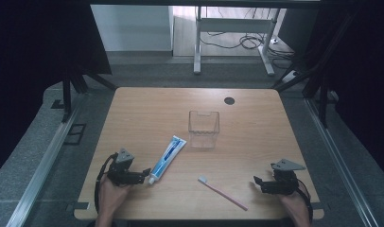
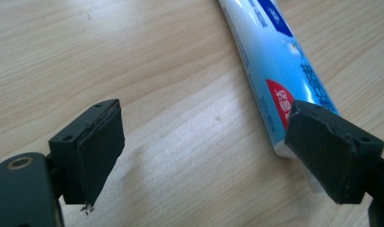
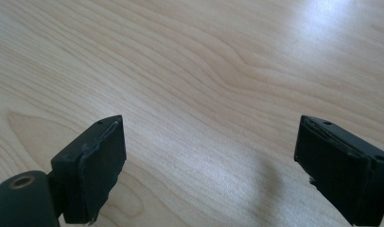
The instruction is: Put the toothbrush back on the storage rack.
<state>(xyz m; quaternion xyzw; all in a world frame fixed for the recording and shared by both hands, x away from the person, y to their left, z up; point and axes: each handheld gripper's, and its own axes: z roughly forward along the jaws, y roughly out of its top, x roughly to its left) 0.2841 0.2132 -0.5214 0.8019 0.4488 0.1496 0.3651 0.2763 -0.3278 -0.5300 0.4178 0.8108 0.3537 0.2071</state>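
Observation:
A white and blue toothpaste tube (image 1: 167,158) lies slanted on the wooden table (image 1: 147,106), cap end toward the near left. My left gripper (image 1: 144,174) is open just left of the cap end; in the left gripper view the tube (image 2: 275,71) passes behind its right jaw, with bare wood between the jaws (image 2: 204,161). A pink toothbrush (image 1: 222,192) with a white head lies near the front edge. My right gripper (image 1: 256,182) is open to the right of it, above bare wood (image 3: 209,165). A clear plastic cup (image 1: 204,128) stands upright mid-table.
A round black grommet hole (image 1: 229,100) sits near the table's far edge. Metal rails (image 1: 46,161) run along both sides of the table. Beyond the far edge stands a white desk frame (image 1: 232,33) with cables on the floor.

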